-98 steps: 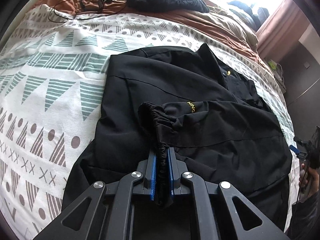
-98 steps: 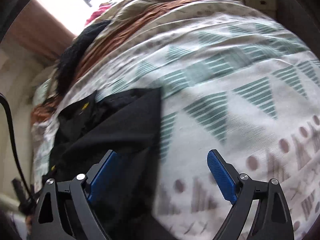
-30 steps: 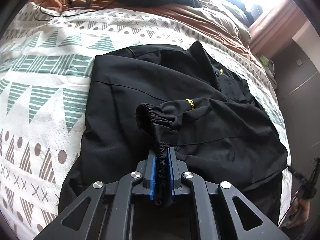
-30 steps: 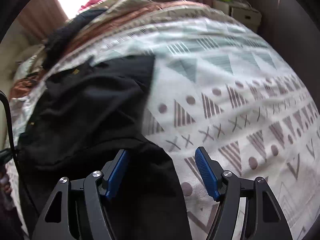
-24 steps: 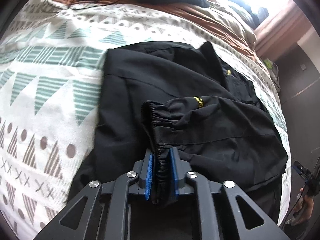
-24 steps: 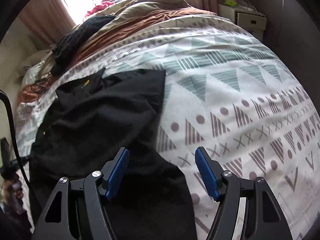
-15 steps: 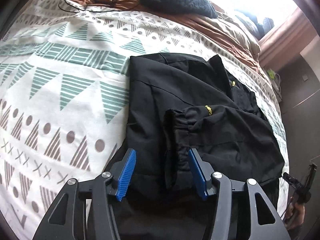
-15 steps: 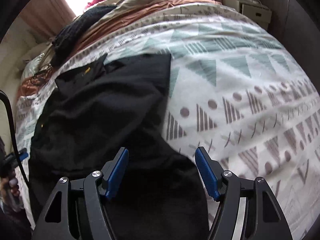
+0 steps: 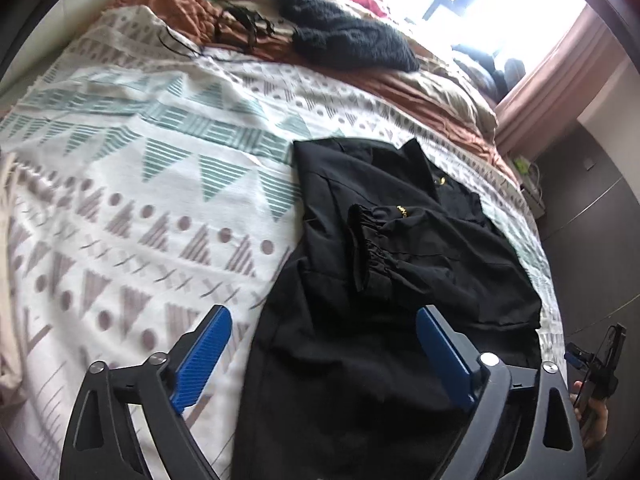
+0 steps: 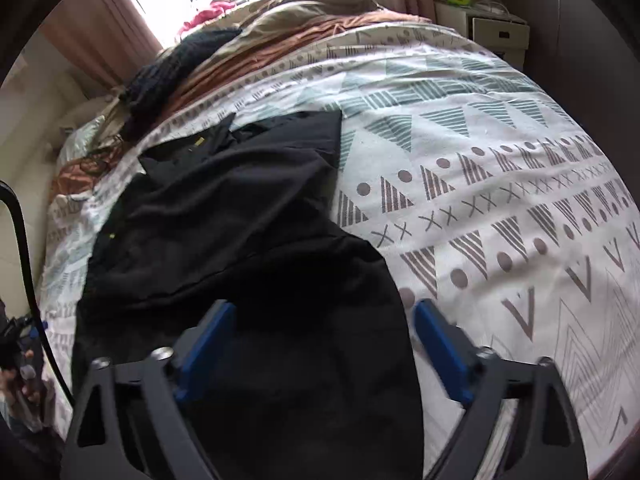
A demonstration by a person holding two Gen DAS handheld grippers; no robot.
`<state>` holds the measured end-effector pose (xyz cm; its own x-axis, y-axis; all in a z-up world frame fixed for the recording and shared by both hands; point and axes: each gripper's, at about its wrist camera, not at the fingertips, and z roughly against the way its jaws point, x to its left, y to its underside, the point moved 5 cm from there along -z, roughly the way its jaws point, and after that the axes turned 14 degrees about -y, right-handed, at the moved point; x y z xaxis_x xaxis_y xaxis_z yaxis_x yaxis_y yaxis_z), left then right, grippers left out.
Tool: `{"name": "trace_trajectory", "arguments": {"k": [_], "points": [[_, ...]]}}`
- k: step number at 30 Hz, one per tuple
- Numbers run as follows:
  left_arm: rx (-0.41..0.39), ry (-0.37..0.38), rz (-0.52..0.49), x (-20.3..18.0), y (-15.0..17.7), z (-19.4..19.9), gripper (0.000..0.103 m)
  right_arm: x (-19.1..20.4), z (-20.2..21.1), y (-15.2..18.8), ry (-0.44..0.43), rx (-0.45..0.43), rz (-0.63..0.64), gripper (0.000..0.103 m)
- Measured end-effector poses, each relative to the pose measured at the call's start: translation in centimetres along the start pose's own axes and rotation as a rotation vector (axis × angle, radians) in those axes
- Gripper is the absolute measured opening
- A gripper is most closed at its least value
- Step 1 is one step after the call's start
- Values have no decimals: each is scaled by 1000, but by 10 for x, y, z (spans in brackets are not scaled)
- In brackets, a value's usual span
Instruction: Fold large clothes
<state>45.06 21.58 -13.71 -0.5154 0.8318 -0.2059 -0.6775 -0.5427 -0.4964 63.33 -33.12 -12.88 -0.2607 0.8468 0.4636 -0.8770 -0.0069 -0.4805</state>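
Our left gripper (image 9: 320, 344) and right gripper (image 10: 324, 340), jaws just spread wide and empty, could snag the black jacket's (image 9: 400, 280) loosely laid elastic cuff (image 9: 366, 248), undoing the fold.

- patterned bedspread (image 9: 152, 184), white with teal and grey triangles, dots, crosses, covers the bed
- rust-brown blanket (image 9: 400, 84) bunched at far end, beige duvet (image 9: 456, 96) beside it
- dark knitted garment (image 9: 352, 40) on the blanket
- black cable tangle (image 9: 240, 32) near it
- pink curtain (image 9: 560, 76) by bright window
- white nightstand (image 10: 492, 28), right wrist view
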Motion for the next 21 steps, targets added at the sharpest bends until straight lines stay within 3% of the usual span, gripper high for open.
{"name": "trace_trajectory", "arguments": {"k": [1,16,21], "points": [[-12,1,-2,4,2,8,96,2,5,3,-5,-6,-3,103],[-54,22,30,62,66,70,96,20,64,72,36,-42,23,102],[-48,48,11,73,100,81,94,15,84,105,29,-50,5,93]]}}
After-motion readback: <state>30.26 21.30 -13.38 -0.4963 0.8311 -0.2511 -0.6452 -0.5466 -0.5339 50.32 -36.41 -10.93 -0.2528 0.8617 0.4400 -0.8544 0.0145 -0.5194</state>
